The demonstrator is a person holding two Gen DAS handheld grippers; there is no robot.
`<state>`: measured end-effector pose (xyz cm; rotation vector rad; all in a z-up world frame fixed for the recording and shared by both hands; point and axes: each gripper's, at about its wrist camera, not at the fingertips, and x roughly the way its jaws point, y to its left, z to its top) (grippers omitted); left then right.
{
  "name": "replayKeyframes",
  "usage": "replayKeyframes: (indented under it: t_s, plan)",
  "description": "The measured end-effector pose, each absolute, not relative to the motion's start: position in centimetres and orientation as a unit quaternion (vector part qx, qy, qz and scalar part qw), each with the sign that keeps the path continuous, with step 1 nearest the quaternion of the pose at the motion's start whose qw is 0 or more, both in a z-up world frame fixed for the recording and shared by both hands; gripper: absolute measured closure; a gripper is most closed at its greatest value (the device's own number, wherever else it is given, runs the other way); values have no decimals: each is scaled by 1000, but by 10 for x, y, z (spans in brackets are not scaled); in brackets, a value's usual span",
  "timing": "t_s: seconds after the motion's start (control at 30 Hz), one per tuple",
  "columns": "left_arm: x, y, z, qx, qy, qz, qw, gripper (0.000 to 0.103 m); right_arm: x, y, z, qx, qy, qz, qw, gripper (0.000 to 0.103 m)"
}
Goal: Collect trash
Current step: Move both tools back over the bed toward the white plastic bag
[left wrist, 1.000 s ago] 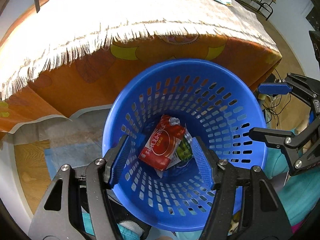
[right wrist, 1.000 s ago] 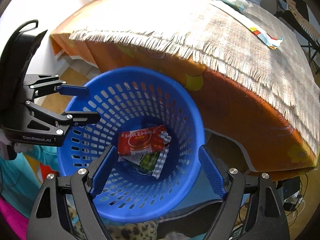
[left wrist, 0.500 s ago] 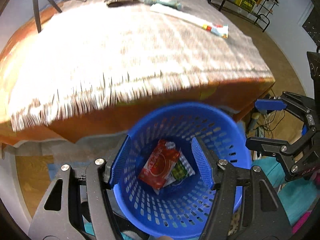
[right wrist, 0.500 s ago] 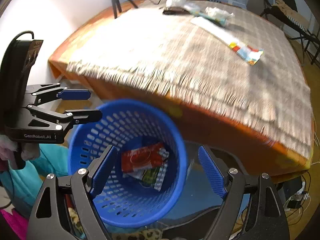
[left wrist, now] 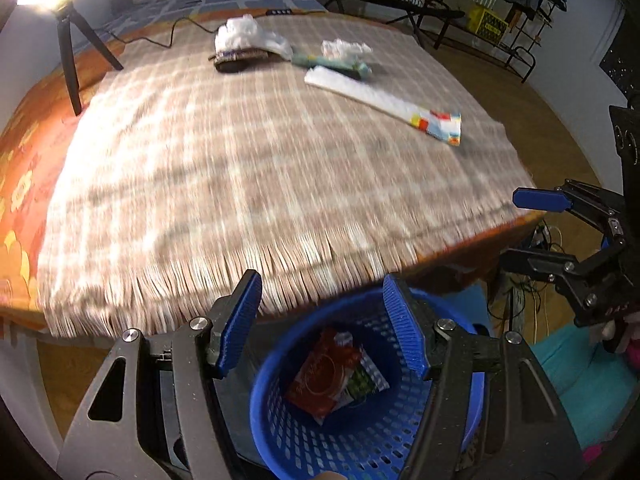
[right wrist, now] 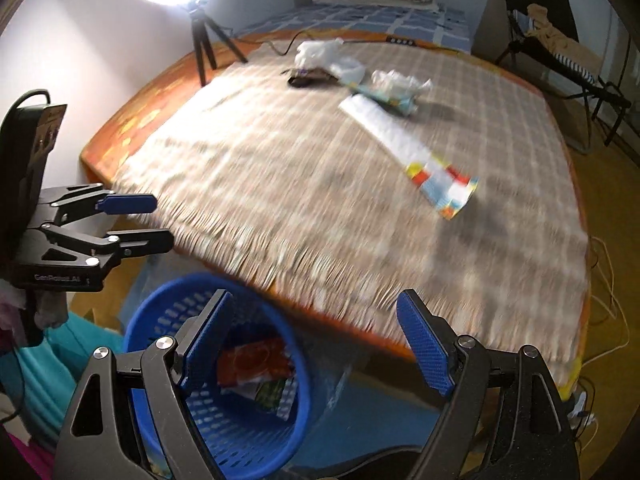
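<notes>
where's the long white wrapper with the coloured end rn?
The long wrapper lies flat on the checked tablecloth, right of centre in both wrist views, its coloured end nearest the cameras. Its white end reaches the crumpled tissue at the far side.

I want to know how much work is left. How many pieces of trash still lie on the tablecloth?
About 4, clustered at the far end: white plastic bag, crumpled tissue, teal wrapper, long white wrapper. Blur may hide more.

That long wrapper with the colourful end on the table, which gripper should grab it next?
Probably the right gripper. Both are open and empty, but the long wrapper lies toward the table's right side, ahead of the right one, while the left gripper sits further left, above the blue basket.
</notes>
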<state>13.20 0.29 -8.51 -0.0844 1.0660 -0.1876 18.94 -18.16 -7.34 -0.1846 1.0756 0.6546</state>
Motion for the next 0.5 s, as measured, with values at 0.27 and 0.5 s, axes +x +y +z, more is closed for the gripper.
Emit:
replayKeyframes:
  t_s: [0.27,0.5]
  plan:
    - [168,12,-68,-32,492,-85,866,38,244,-186,-74,-75,506,290,809,19]
    - [222,23,-53,-31,473,-71,878,38,293,-187,-78,-62,514,279,809,19]
